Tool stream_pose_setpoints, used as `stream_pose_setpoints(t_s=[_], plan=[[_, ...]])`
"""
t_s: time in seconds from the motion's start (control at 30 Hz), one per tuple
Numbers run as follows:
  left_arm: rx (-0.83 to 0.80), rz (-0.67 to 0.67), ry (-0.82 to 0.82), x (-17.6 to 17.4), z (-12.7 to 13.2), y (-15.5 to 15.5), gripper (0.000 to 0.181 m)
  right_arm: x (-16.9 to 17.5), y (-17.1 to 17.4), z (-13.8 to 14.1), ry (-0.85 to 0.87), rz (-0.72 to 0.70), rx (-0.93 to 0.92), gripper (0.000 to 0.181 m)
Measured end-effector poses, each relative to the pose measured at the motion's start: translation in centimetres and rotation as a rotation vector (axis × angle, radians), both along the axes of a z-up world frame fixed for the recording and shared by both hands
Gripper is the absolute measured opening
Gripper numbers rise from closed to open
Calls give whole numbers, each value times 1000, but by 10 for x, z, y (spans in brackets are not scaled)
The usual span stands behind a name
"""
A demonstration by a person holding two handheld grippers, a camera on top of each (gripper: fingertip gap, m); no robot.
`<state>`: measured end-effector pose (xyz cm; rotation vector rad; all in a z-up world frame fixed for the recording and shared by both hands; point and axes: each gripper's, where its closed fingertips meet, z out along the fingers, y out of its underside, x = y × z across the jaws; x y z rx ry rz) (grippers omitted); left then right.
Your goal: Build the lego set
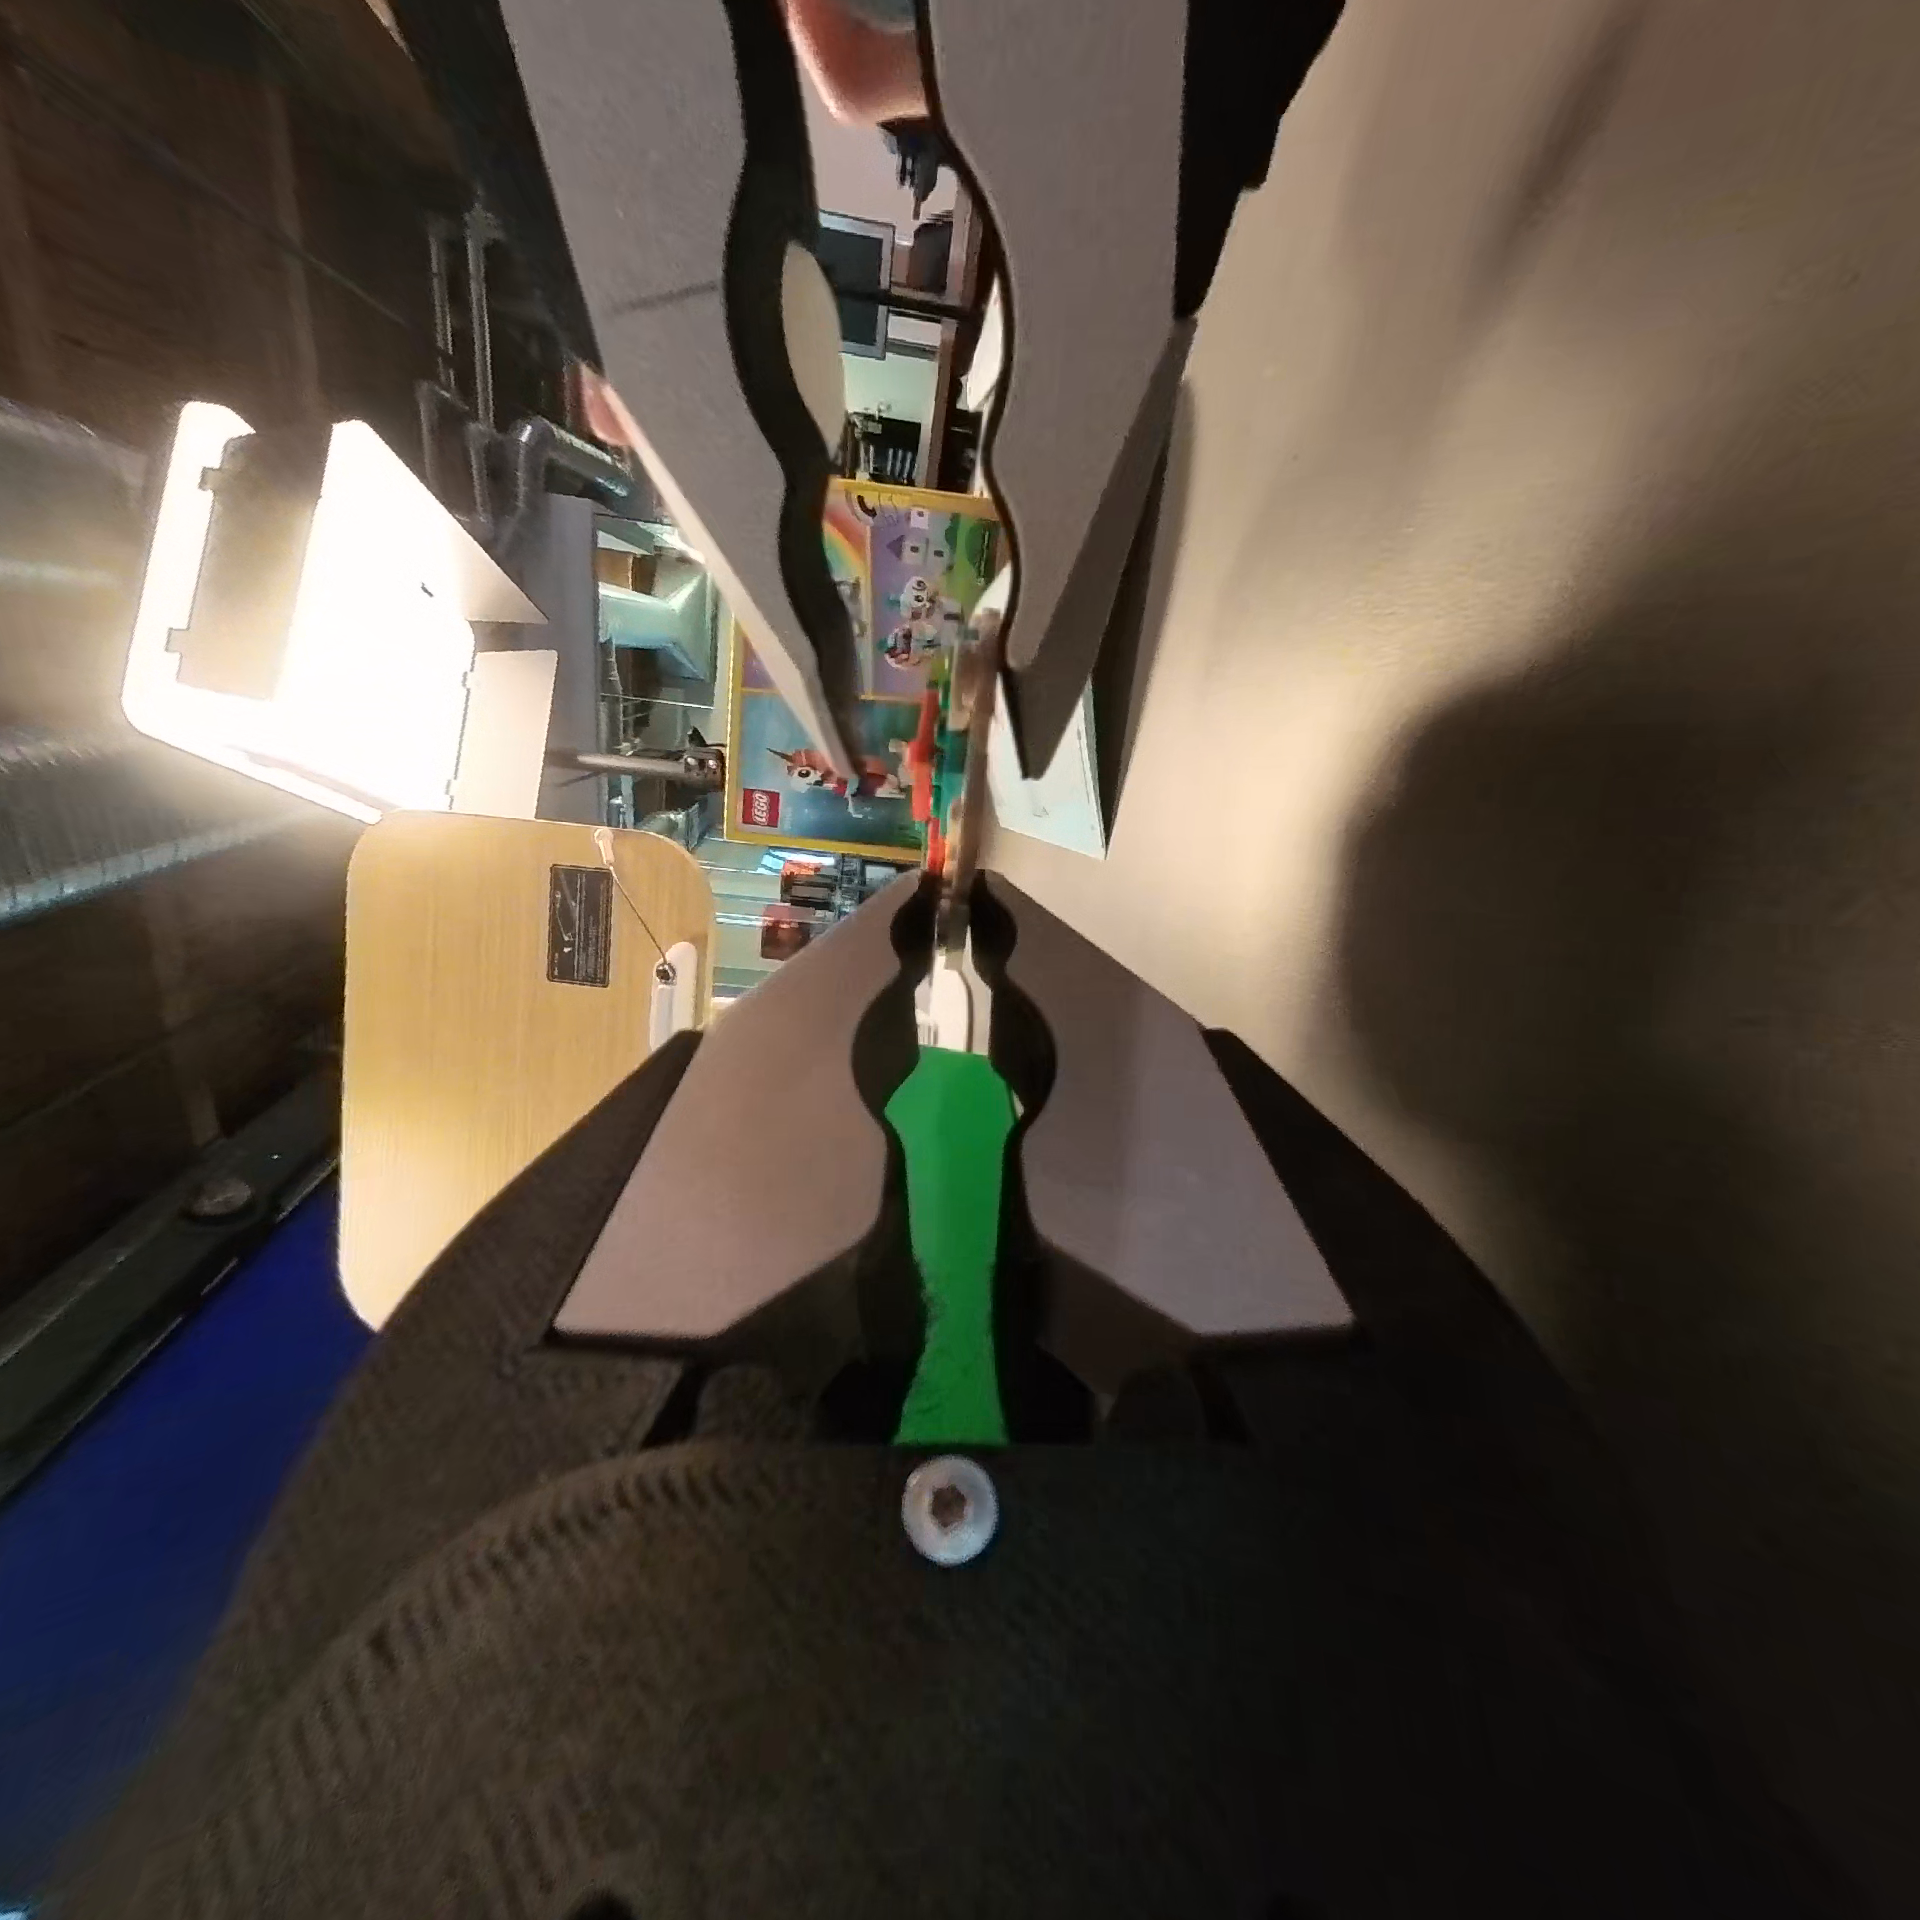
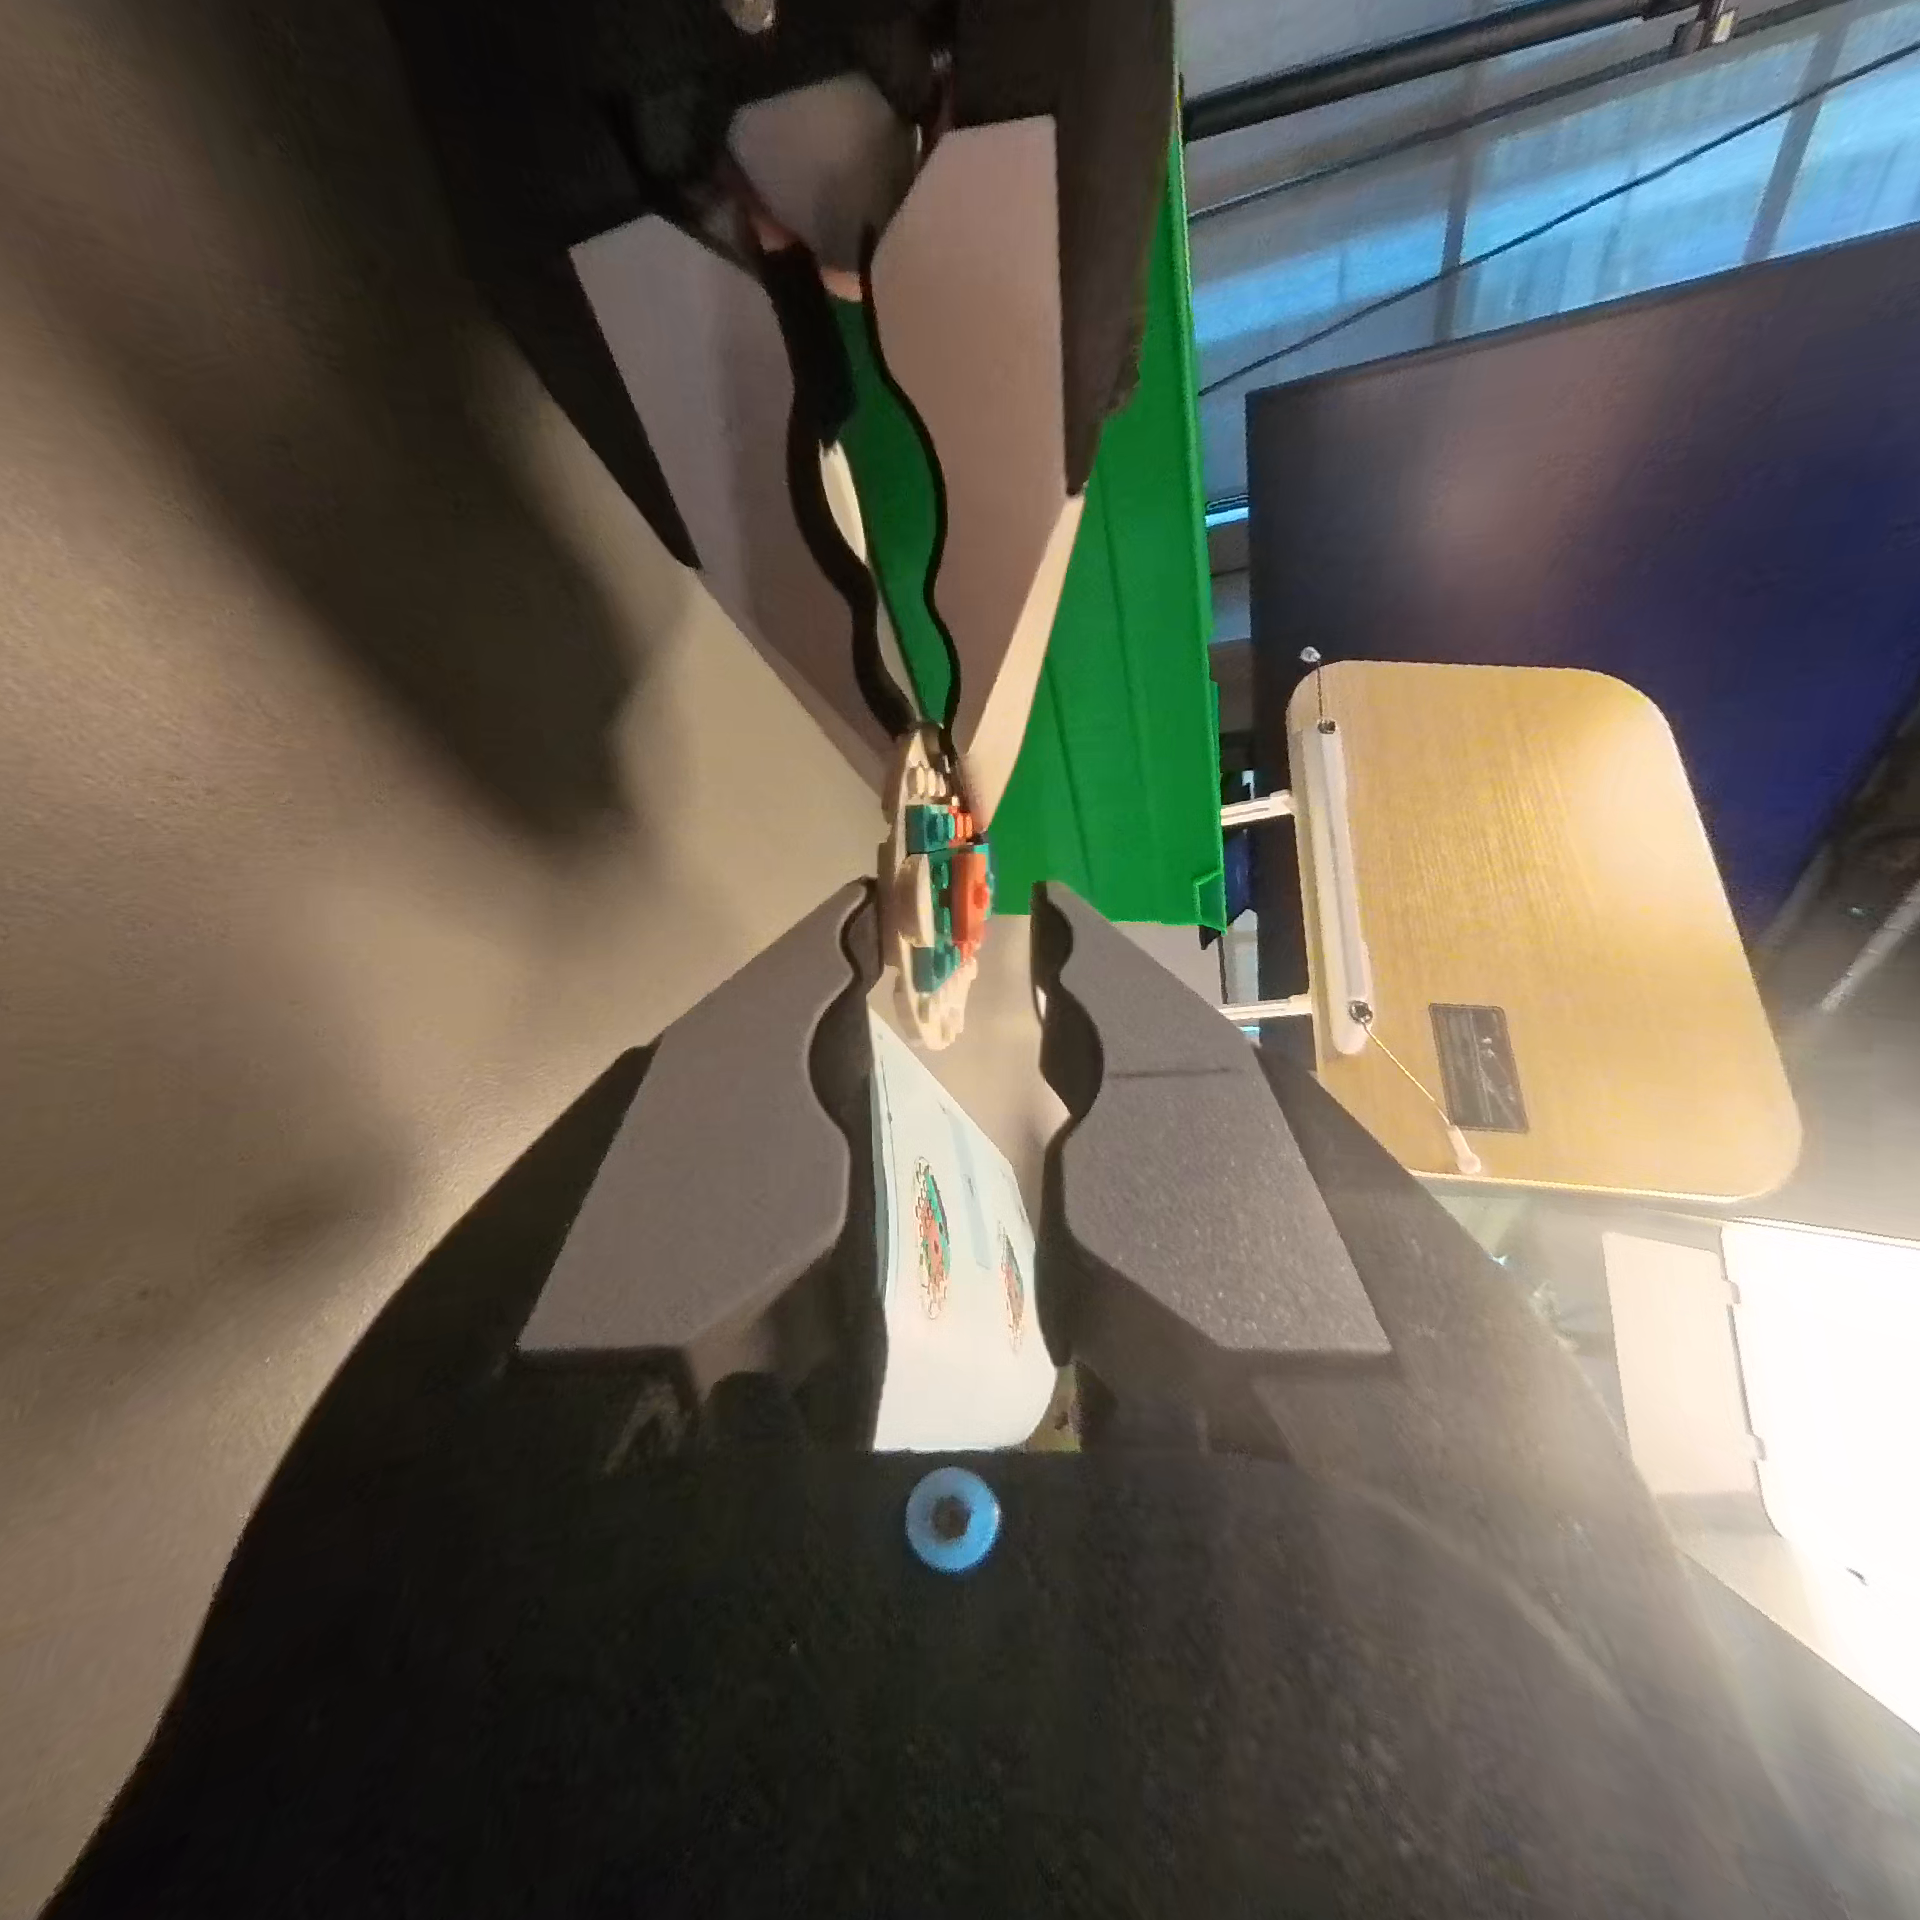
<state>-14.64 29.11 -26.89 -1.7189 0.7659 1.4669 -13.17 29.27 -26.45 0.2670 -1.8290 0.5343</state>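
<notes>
A round tan lego plate (image 2: 928, 1013) carries teal bricks and an orange brick (image 2: 974, 883). In the left wrist view it shows edge-on (image 1: 975, 727). My left gripper (image 1: 951, 888) is shut on the plate's rim and holds it just off the grey table (image 1: 1455, 520). It enters the right wrist view from the top (image 2: 948, 740). My right gripper (image 2: 956, 899) is open, one finger on each side of the plate. One fingertip (image 2: 862, 904) is close behind the plate; the other stands apart from the bricks. It enters the left wrist view from above (image 1: 935, 753).
A colourful lego box (image 1: 800, 717) stands behind the plate. A white instruction booklet (image 2: 956, 1247) lies on the table. A green board (image 2: 1122, 623) and a light wooden board (image 2: 1507, 935) stand at the side. A bright white box (image 1: 343, 623) is farther off. Left and right tips are no more than a few centimetres apart.
</notes>
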Motion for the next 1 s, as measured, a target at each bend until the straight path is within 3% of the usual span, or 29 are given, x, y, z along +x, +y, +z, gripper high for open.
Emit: stream_pose_setpoints(t_s=[0.57,0.87,1.0], plan=[[-24,-10,-44,3,-6,1,5,0,0,-6,127,-28,160,11],[-103,8,-37,3,-19,2,5,-1,2,-18,8,-93,196,9],[-99,-1,-54,3,-20,2,5,-1,2,-19,-3,-66,119,11]])
